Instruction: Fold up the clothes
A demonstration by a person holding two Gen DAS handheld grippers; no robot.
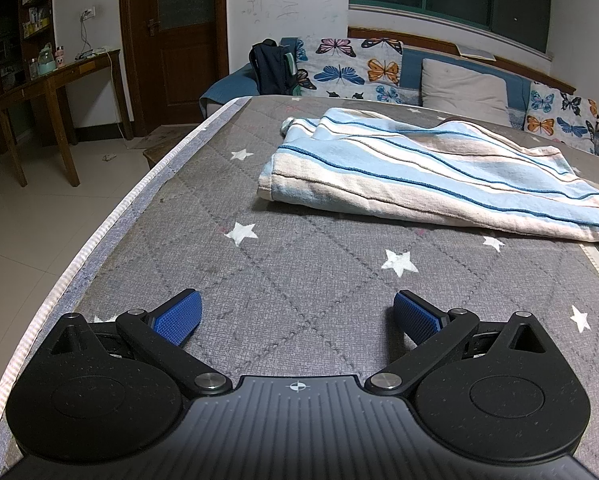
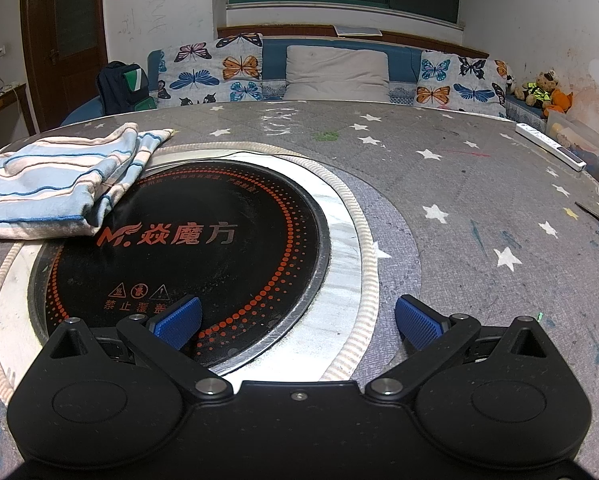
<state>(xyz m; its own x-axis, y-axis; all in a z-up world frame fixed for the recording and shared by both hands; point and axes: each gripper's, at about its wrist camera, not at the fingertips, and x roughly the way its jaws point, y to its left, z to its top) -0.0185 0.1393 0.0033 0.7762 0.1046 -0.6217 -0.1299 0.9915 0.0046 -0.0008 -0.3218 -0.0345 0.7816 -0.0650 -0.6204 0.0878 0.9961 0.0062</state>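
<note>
A folded garment with light blue, white and beige stripes (image 1: 419, 172) lies on the grey star-patterned table cover (image 1: 299, 280). In the right wrist view the garment (image 2: 59, 184) lies at the left, its edge over the rim of the black induction cooktop (image 2: 203, 248). My left gripper (image 1: 297, 316) is open and empty, low over the cover, well short of the garment. My right gripper (image 2: 299, 316) is open and empty, over the near rim of the cooktop, to the right of the garment.
The table's edge (image 1: 111, 220) curves along the left, with tiled floor below. A wooden desk (image 1: 51, 92) and door (image 1: 179, 40) stand at the left. A sofa with butterfly cushions (image 2: 235, 68) and a backpack (image 2: 123, 84) lies behind. A white remote (image 2: 551, 146) lies at the far right.
</note>
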